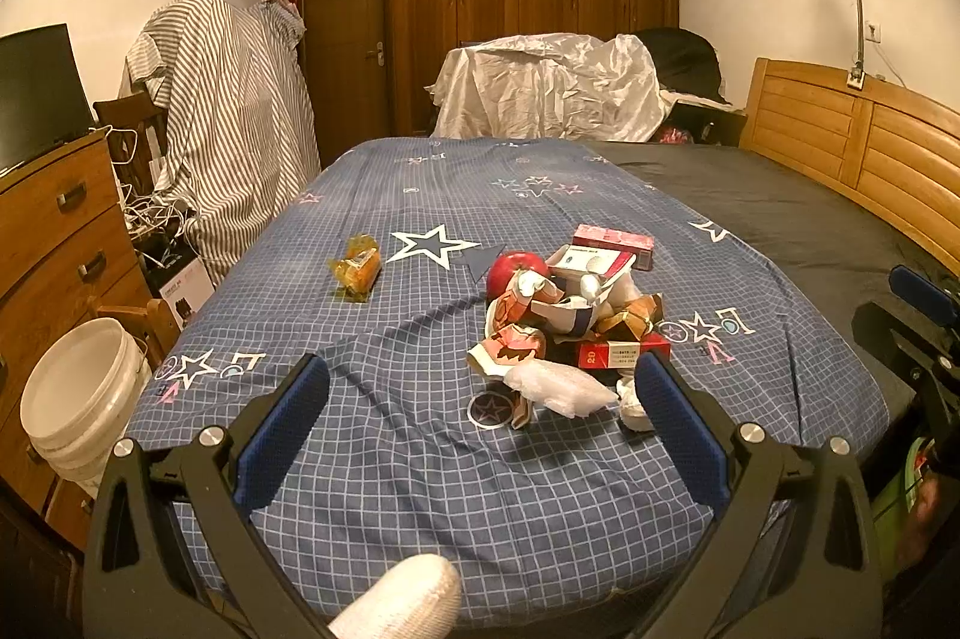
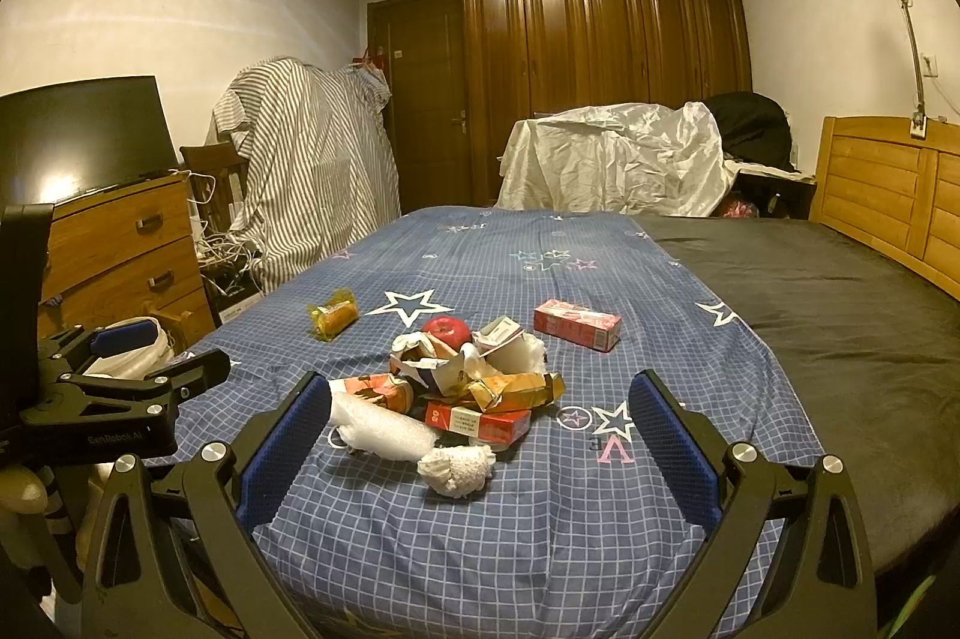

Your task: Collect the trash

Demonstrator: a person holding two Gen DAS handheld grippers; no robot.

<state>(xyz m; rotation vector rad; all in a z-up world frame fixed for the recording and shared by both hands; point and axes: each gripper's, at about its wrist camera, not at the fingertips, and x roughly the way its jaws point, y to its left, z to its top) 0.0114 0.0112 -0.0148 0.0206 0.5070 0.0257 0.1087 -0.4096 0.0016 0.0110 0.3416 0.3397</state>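
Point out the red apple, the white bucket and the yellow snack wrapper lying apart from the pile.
red apple [image 1: 515, 268]: left wrist view, its upper red skin.
white bucket [image 1: 72, 387]: left wrist view, inside wall below the rim.
yellow snack wrapper [image 2: 333, 316]: right wrist view, middle of the packet.

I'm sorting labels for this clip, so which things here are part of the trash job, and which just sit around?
Part of the job:
crumpled white bubble wrap
balled white tissue
torn paper wrappers
flat red carton
white plastic bucket, probably the bin
open left gripper
open right gripper

Just lying about:
red apple
striped cloth
wooden wardrobe
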